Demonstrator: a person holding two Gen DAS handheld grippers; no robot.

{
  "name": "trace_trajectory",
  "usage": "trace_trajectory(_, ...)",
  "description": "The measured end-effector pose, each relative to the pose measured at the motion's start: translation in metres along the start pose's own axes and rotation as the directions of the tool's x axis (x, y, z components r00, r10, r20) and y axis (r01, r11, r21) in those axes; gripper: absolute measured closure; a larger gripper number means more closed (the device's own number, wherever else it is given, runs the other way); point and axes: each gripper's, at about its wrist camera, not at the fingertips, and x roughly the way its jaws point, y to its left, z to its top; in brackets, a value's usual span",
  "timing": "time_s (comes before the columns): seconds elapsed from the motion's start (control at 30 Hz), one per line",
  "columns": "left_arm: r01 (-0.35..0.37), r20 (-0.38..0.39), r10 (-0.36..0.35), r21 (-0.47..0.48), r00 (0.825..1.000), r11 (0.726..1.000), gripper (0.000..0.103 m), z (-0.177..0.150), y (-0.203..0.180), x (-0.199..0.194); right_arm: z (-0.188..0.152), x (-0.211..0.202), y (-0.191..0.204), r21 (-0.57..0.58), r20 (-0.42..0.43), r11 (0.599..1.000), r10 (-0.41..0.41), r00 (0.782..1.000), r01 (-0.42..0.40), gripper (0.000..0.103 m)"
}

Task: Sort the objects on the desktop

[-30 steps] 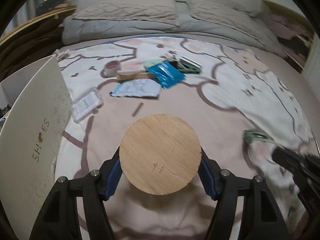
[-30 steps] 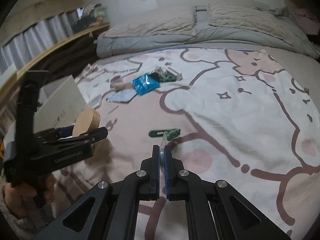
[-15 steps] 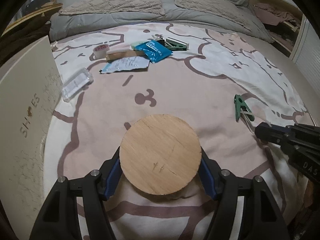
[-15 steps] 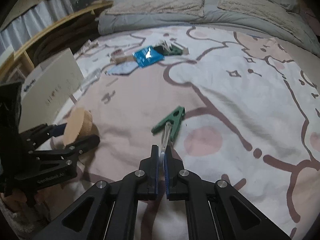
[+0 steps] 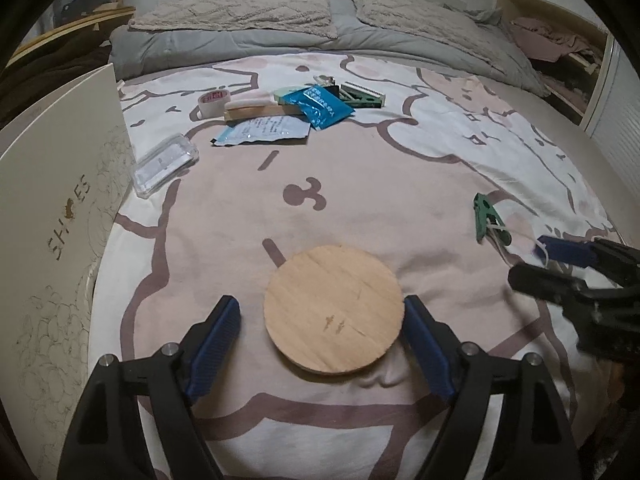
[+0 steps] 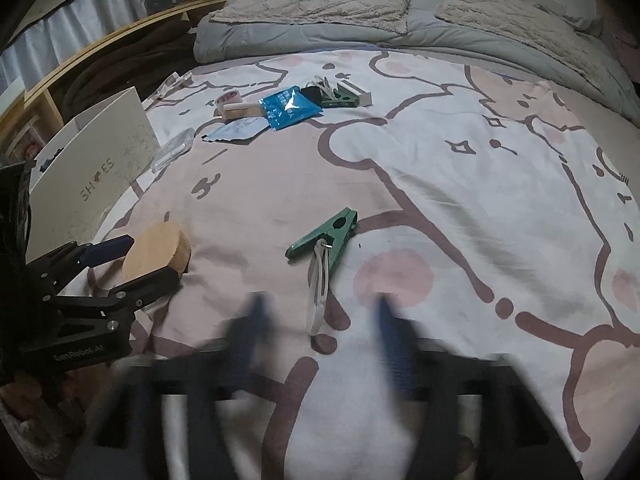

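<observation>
A round wooden disc (image 5: 333,310) lies flat on the patterned bedspread between the blue pads of my left gripper (image 5: 320,308). Its jaws are opening, with a clear gap on the left side. A green clothespin (image 6: 328,232) with a white loop (image 6: 318,292) rests on the bedspread in front of my right gripper (image 6: 320,312). That gripper's blurred jaws are opening, and the loop lies loose between them. The left wrist view shows the clothespin (image 5: 486,216) and the right gripper (image 5: 532,262) at the right. From the right wrist, the disc (image 6: 160,248) appears at the left.
A white shoe box (image 5: 52,220) stands along the left edge. Further back lie a clear plastic case (image 5: 164,164), a tape roll (image 5: 214,100), a paper sachet (image 5: 266,130), a blue packet (image 5: 320,106) and a green-black item (image 5: 360,96). Pillows and a grey duvet fill the far end.
The left gripper sank with the disc to the bedspread and its pads have come off it. The right gripper, shut on the clothespin's white loop before, now stands apart.
</observation>
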Motion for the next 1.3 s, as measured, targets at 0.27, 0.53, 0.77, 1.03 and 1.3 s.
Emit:
trace_trajectory(0.27, -0.010, 0.019, 0.010, 0.020, 1.000, 1.000, 0.021, -0.003, -0.002, -0.003, 0.010, 0.015, 0.008, -0.033, -0.010, 0.993, -0.114, 0.993, 0.113, 0.032)
trace_trajectory(0.53, 0.002, 0.016, -0.002, 0.007, 1.000, 1.000, 0.021, -0.004, 0.001, -0.003, 0.011, 0.021, -0.016, 0.044, -0.039, 0.975, -0.218, 0.975, 0.220, 0.032)
trace_trajectory(0.77, 0.000, 0.025, 0.000, 0.015, 1.000, 1.000, 0.021, -0.005, 0.000, -0.004, 0.011, 0.017, -0.041, 0.082, -0.039, 0.961, -0.262, 0.964, 0.264, 0.032)
trace_trajectory(1.03, -0.016, 0.034, 0.014, 0.047, 0.999, 0.999, 0.021, -0.006, -0.005, -0.001, 0.013, 0.005, -0.040, 0.034, 0.026, 0.998, -0.060, 0.998, 0.059, 0.032)
trace_trajectory(1.3, -0.015, 0.037, 0.014, 0.046, 0.999, 0.999, 0.021, -0.007, -0.006, 0.001, 0.027, 0.024, -0.028, -0.062, 0.016, 0.995, -0.074, 0.997, 0.075, 0.032)
